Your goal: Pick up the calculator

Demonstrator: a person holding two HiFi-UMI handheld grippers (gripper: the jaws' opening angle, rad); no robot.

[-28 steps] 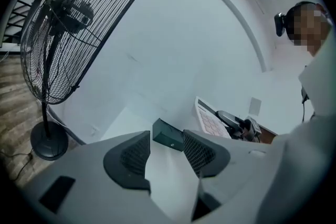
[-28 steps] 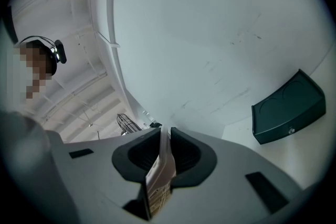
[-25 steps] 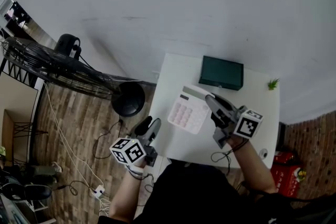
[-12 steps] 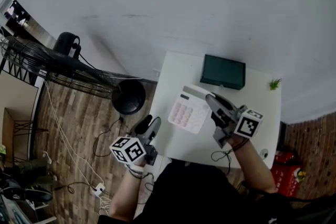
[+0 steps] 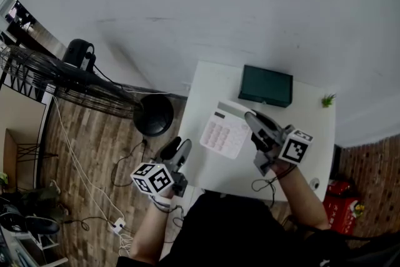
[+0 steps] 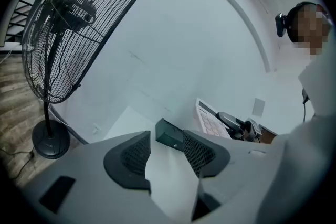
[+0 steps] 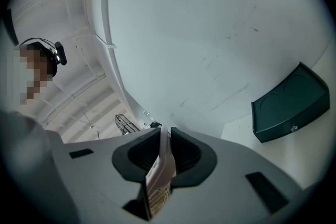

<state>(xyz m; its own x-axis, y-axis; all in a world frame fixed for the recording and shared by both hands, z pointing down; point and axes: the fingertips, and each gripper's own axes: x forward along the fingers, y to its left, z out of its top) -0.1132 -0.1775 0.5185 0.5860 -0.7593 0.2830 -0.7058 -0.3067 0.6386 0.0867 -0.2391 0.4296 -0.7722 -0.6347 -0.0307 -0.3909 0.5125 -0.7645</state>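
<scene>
The calculator (image 5: 225, 133), white with pale pink keys, hangs edge-on above the white table (image 5: 312, 141), with my right gripper (image 5: 251, 118) shut on its right edge. In the right gripper view the calculator (image 7: 160, 176) stands as a thin slab squeezed between both pads, the right gripper (image 7: 165, 149) pointing level at the white wall. My left gripper (image 5: 178, 148) hovers off the table's left front corner, open and holding nothing. In the left gripper view the left gripper (image 6: 165, 152) has its jaws apart, with the calculator (image 6: 210, 120) far ahead to the right.
A dark green box (image 5: 265, 87) lies at the back of the table, close behind the calculator. A small green plant (image 5: 326, 99) stands at the back right corner. A large floor fan (image 5: 62, 75) and its round base (image 5: 153, 115) stand left of the table; cables trail over the wood floor.
</scene>
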